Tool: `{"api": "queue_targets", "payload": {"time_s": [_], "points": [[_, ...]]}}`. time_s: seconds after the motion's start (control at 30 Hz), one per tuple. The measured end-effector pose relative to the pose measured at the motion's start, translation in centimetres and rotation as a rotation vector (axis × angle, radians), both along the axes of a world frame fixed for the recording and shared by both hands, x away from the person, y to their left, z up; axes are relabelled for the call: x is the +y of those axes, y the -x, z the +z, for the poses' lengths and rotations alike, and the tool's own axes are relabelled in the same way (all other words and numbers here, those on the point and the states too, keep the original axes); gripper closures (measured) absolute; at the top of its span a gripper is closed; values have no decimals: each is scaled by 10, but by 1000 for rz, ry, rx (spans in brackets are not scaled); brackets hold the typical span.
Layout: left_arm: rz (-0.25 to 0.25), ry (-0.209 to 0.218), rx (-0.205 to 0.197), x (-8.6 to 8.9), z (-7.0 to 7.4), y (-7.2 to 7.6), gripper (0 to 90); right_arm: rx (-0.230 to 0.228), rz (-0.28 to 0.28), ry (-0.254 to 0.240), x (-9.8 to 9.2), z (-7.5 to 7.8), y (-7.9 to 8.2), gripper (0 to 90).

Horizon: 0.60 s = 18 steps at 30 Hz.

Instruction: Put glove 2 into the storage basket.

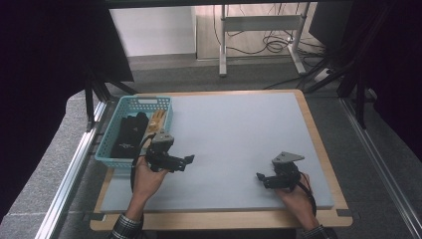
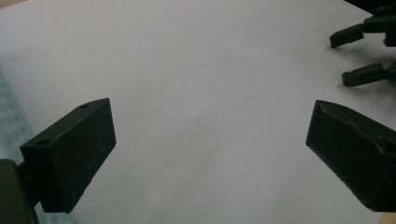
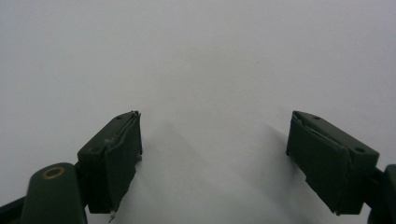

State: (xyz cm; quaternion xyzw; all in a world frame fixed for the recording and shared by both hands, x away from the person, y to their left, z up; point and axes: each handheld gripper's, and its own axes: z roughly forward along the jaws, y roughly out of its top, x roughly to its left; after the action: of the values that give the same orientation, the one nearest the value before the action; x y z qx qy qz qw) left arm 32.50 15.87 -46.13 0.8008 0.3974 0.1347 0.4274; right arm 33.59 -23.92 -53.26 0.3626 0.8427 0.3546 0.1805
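Holding one tool in each hand, I am keeping both low over the pale grey mat (image 1: 234, 134) that is covering the wooden tabletop (image 1: 318, 144). My left tool (image 1: 189, 160) is sitting near the left edge of the mat, just beside the near right corner of the turquoise basket (image 1: 113, 133), and it is pointing toward the right. In the left gripper view its jaws are standing wide apart with nothing between them, and only the bare mat is lying under them. My right tool (image 1: 260, 177) is resting near the front right part of the mat, well apart from the left one, and it is pointing to the left, toward the other tool. In the right gripper view its jaws are also spread, and they are pinching nothing. The same right tool is appearing far off at the top right of the left gripper view (image 2: 362, 53), with its two jaws apart.

The basket is standing at the left edge of the tabletop. Inside it, black gloves (image 1: 130, 133) are lying beside yellowish gloves (image 1: 157, 121). Neither tool is touching the basket or the gloves.
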Motion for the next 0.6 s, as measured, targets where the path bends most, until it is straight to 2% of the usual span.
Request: {"api": "queue_targets", "payload": {"time_s": [0.3, 0.6], "points": [[-45, -12, 2, -24, -14, 1, 17, 0, 0, 0, 0, 0, 0, 175], [-69, -44, 9, -39, -33, 1, 16, 0, 0, 0, 0, 0, 0, 175]]}}
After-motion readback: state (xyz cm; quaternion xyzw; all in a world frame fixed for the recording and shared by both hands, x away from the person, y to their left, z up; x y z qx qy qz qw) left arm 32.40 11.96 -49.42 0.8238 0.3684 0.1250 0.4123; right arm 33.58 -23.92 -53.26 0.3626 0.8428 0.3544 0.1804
